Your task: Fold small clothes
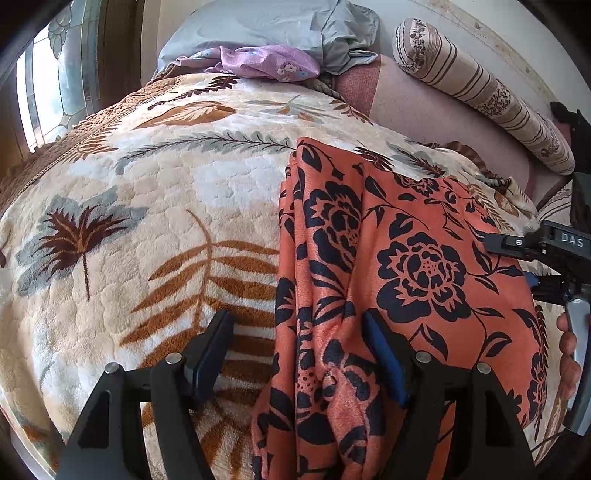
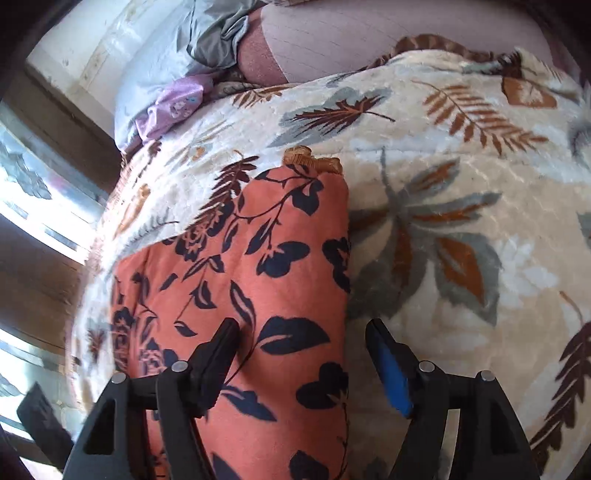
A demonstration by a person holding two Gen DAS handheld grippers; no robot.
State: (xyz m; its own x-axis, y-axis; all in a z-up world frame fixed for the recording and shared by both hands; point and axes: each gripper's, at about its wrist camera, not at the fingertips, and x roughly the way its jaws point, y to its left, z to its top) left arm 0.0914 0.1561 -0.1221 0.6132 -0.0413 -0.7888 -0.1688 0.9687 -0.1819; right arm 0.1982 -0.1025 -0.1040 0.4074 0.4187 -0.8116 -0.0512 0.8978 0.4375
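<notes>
The left gripper (image 1: 299, 354) stands wide, nothing pressed between its pads; the bunched left edge of the orange floral garment (image 1: 399, 280) lies in the gap, and one blue-padded finger (image 1: 384, 365) rests over the cloth. The right gripper (image 2: 301, 356) is likewise spread wide, straddling the garment's right edge (image 2: 258, 277), with its right finger above the leaf-print blanket (image 2: 461, 240). In the left wrist view the right gripper (image 1: 517, 245) enters at the right margin, with part of a hand (image 1: 567, 343) below it. The garment lies flat on the blanket (image 1: 147, 206), which covers the bed. Beyond it lie a lilac flowered cloth (image 1: 269, 61), a grey crumpled cloth (image 1: 343, 33) and a striped bolster (image 1: 480, 92) (all well apart from both grippers). A window (image 1: 55, 74) stands at the far left.
</notes>
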